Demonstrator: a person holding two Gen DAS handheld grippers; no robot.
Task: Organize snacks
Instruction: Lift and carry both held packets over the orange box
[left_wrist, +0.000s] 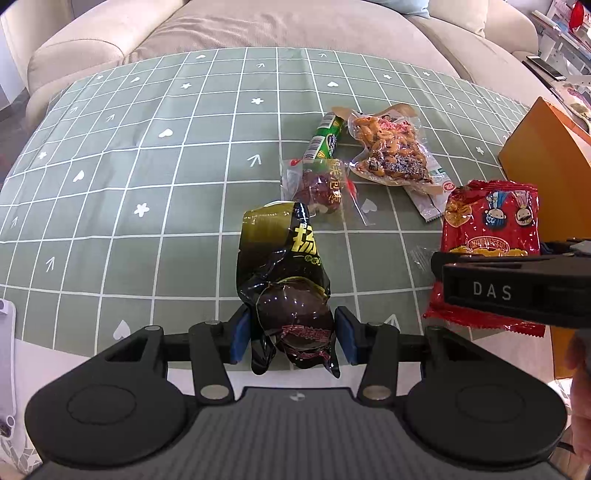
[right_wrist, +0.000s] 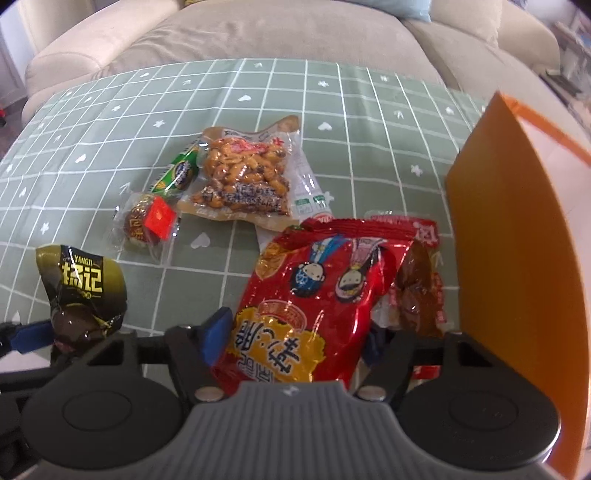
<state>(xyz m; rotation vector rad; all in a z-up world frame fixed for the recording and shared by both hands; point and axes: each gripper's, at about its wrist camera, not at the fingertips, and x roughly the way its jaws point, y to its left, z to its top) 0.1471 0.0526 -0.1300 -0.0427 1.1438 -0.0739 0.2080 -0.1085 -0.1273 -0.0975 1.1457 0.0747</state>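
My left gripper (left_wrist: 291, 334) is shut on a black and gold snack pack (left_wrist: 284, 273), held above the green checked tablecloth (left_wrist: 147, 166). My right gripper (right_wrist: 295, 332) is shut on a red snack bag (right_wrist: 325, 295), next to an orange box (right_wrist: 509, 236). The red bag (left_wrist: 487, 236) also shows at the right in the left wrist view, and the black pack (right_wrist: 81, 288) at the left in the right wrist view. On the cloth lie a peanut pack (right_wrist: 240, 177), a green sausage stick (right_wrist: 177, 173) and a clear-wrapped date (right_wrist: 144, 221).
The orange box (left_wrist: 546, 162) stands open at the table's right side. A brown snack pack (right_wrist: 421, 295) sits behind the red bag by the box. A beige sofa (left_wrist: 277, 26) runs behind the table. A white object (left_wrist: 5, 350) lies at the left edge.
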